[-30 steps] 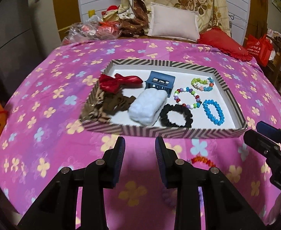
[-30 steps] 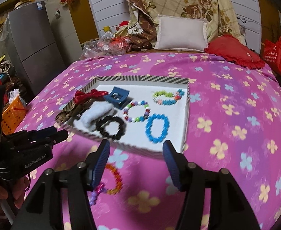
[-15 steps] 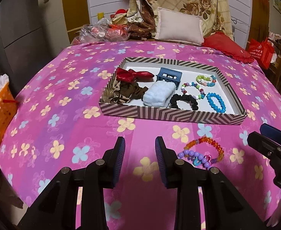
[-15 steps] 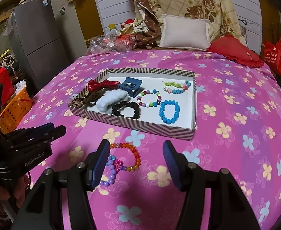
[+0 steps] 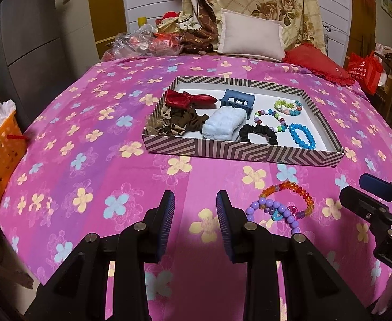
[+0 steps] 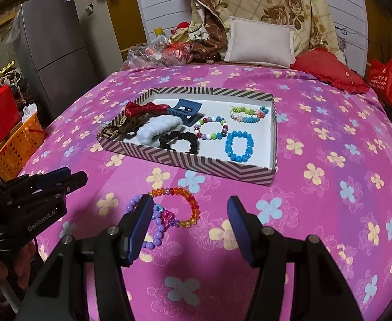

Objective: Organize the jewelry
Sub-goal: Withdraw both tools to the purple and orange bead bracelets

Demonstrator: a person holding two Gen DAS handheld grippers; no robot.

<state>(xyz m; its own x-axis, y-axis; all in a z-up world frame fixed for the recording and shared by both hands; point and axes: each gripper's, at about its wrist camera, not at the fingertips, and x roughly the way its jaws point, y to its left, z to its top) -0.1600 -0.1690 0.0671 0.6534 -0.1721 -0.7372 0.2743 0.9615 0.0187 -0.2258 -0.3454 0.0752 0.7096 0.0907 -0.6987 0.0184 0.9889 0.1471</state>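
Note:
A zigzag-striped tray sits on the pink flowered bedspread. It holds a red bow, a blue claw clip, a light blue scrunchie, a black scrunchie, a blue bead bracelet and two multicolour bracelets. On the bedspread in front of the tray lie an orange bead bracelet and a purple bead bracelet, touching. My left gripper is open and empty, left of them. My right gripper is open and empty, just above them.
An orange basket stands off the bed's left edge. Pillows, a red cushion and plastic bags lie at the head of the bed. A grey fridge stands at the left.
Both grippers have pulled back and up from the tray. The two bracelets on the bedspread have come fully into view. Both grippers stay open.

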